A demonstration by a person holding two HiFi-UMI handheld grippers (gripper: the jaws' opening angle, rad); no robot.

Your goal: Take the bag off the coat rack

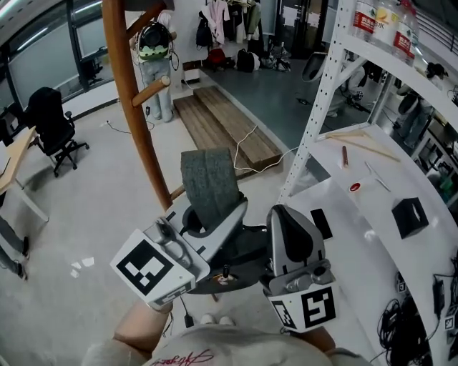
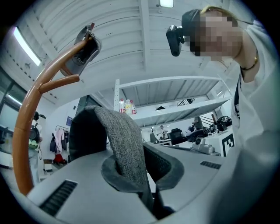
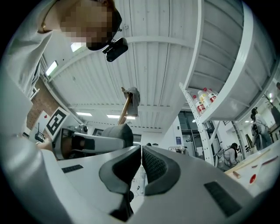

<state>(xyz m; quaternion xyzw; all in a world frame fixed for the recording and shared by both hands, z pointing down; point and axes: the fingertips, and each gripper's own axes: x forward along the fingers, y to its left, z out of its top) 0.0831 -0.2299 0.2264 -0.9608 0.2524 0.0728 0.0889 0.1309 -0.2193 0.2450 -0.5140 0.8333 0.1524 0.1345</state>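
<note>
Left gripper (image 1: 215, 218) (image 2: 142, 162): jaws nearly together, clamped on the grey felt strap (image 1: 209, 184) (image 2: 124, 140) of the bag; the strap stands up out of the pads and folds over in a loop above them. Bag body not made out below the grippers. In the head view the strap sits just right of the rack (image 1: 132, 93) (image 2: 30, 122), a curved orange-brown wooden pole with pegs, and apart from it. Right gripper (image 1: 283, 213) (image 3: 141, 164): jaws together, pads meeting, nothing between them; it is held just right of the left one, both pointing slightly up. A forearm (image 1: 139, 325) shows behind the left marker cube. Floor (image 1: 93, 207): pale grey, with a low platform of wooden planks (image 1: 222, 125) and a white cable across it. Right side: white shelf unit (image 1: 372, 164) with a black box (image 1: 409, 216) and small items on the lower board, bottles (image 1: 372, 18) on the upper. Left: black office chair (image 1: 54, 125). Far wall: hanging clothes (image 1: 218, 18)
</note>
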